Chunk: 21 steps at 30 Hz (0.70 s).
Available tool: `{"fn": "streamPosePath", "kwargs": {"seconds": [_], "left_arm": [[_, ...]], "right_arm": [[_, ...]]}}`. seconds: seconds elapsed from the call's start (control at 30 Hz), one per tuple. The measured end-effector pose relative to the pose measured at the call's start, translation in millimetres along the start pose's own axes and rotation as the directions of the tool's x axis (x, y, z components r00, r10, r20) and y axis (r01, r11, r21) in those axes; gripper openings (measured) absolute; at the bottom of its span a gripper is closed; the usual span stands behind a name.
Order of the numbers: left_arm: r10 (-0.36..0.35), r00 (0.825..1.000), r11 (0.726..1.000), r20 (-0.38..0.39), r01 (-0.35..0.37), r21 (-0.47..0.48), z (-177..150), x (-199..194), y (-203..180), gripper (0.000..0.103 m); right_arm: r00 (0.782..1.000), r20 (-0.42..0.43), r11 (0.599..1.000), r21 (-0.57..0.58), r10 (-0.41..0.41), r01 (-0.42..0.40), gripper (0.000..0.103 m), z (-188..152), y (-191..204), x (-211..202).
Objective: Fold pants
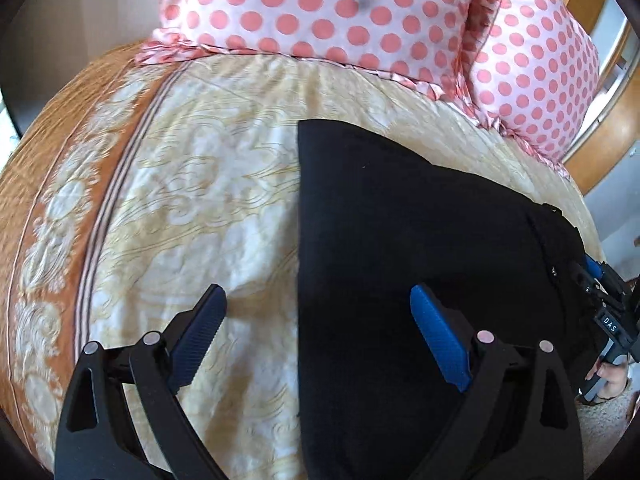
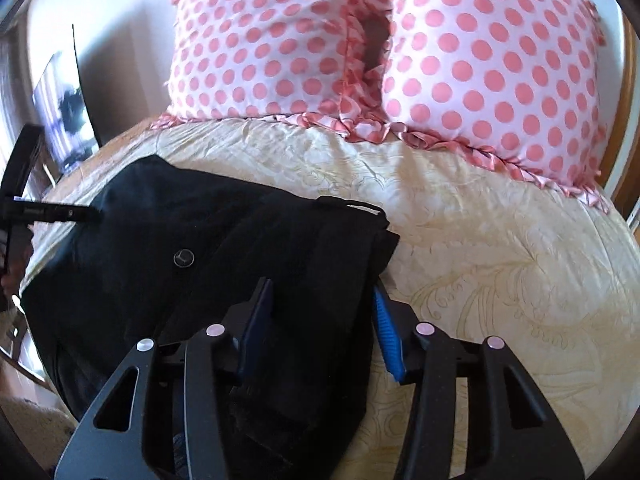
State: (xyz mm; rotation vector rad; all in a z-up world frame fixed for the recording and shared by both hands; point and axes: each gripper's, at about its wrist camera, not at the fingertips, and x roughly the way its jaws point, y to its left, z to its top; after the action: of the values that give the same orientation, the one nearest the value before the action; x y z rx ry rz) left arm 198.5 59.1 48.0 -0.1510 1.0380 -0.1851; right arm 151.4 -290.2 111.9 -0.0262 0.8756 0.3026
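right gripper (image 2: 322, 320) gapes half-wide astride the pants (image 2: 200, 248) edge, gripping nothing, while left gripper (image 1: 318, 336), wide open and empty, straddles their left edge on the bed (image 1: 200, 184).

The left gripper (image 1: 316, 320) hangs wide open above the left edge of the black pants (image 1: 420, 220), which lie on the cream bedspread (image 1: 192, 184) near two polka-dot pillows (image 1: 320, 8).

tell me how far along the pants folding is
Done: the black pants lie on the cream bedspread already doubled into a compact stack. In hand: nothing; the left gripper and right gripper are both open above the cloth. Left: perhaps one last fold or smoothing, though it may be finished.
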Motion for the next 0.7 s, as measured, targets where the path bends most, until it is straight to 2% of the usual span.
{"fn": "streamPosePath", "kwargs": {"seconds": [0.2,0.37,0.4,0.43,0.47,0.5,0.53,0.57,0.67,0.7], "left_arm": [[-0.007,1.000,0.999,-0.003,0.007,0.034,8.5,9.6,-5.0,0.093],[0.004,1.000,0.999,-0.015,-0.003,0.047,21.8,19.6,-8.1,0.093],[0.004,1.000,0.999,-0.017,-0.003,0.049,22.4,20.3,-7.7,0.093],[0.006,1.000,0.999,-0.019,-0.005,0.049,23.7,21.2,-8.3,0.089],[0.007,1.000,0.999,-0.019,-0.006,0.054,24.0,21.0,-9.8,0.085],[0.001,1.000,0.998,-0.020,0.000,0.064,23.8,20.2,-12.0,0.076],[-0.004,1.000,0.997,-0.019,0.006,0.075,22.9,18.4,-15.3,0.062],[-0.032,0.999,0.996,-0.028,0.034,0.077,22.7,18.1,-17.3,0.054],[-0.018,1.000,0.996,-0.024,0.020,0.083,22.1,17.5,-22.7,0.044],[-0.019,1.000,0.996,-0.023,0.021,0.081,21.7,17.5,-22.4,0.037]], "right_arm": [[0.991,-0.041,0.984,0.138,0.124,-0.117,0.055,2.4,-26.8,13.0],[0.988,-0.045,0.978,0.157,0.145,-0.137,0.057,3.3,-29.5,19.3],[0.989,-0.039,0.979,0.150,0.143,-0.136,0.051,3.5,-28.0,18.3],[0.990,-0.030,0.982,0.134,0.138,-0.133,0.046,4.0,-24.8,16.0],[0.991,-0.022,0.985,0.121,0.130,-0.126,0.036,4.5,-22.9,14.1],[0.994,-0.009,0.990,0.096,0.106,-0.104,0.030,4.5,-19.0,10.1],[0.995,-0.002,0.992,0.080,0.095,-0.095,0.028,4.4,-16.1,7.5],[0.995,0.002,0.993,0.076,0.095,-0.095,0.025,4.4,-15.5,6.6],[0.995,0.006,0.991,0.085,0.102,-0.102,0.022,5.5,-15.7,5.8],[0.995,0.005,0.990,0.091,0.104,-0.104,0.021,5.8,-16.3,6.0]]}}
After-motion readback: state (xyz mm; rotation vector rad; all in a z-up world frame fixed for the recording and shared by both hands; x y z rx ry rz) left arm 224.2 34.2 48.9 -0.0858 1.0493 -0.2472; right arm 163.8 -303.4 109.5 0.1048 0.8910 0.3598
